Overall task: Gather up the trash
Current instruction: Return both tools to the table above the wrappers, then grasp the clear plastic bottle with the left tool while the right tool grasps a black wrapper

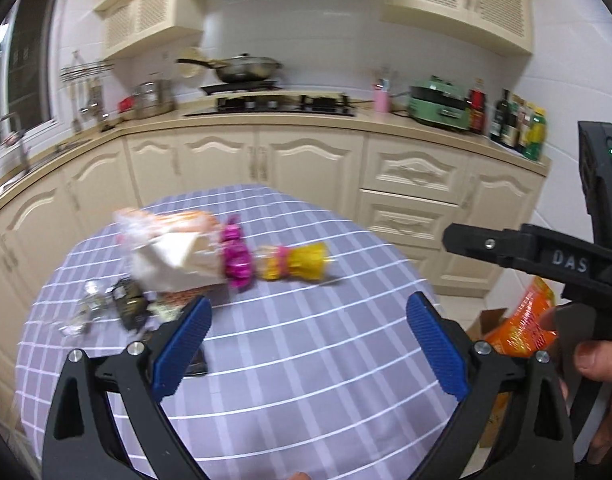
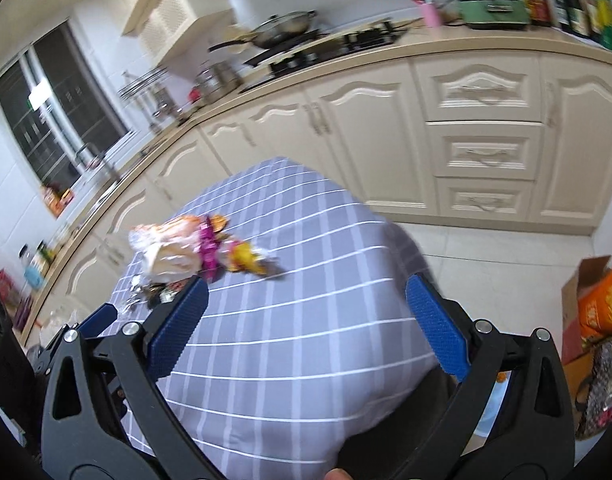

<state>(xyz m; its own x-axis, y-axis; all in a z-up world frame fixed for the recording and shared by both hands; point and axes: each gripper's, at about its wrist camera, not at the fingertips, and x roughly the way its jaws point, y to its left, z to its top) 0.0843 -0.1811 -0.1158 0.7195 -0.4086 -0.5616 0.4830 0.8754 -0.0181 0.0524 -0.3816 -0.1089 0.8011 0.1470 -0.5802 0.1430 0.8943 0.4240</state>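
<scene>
**Trash heaped at the tabletop's far left**

I see both tools spread apart and gripping nothing: my left tool (image 1: 308, 344) and right tool (image 2: 308, 330) hover over the checked cloth tabletop (image 1: 306, 360). The trash sits near the far-left edge: a crinkly clear bag (image 1: 165, 240), a shiny pink wrapper (image 1: 235, 256), a yellow wrapper (image 1: 297, 264). Off the right edge, a cardboard box (image 2: 586, 280) holds orange packets (image 2: 604, 308).
</scene>
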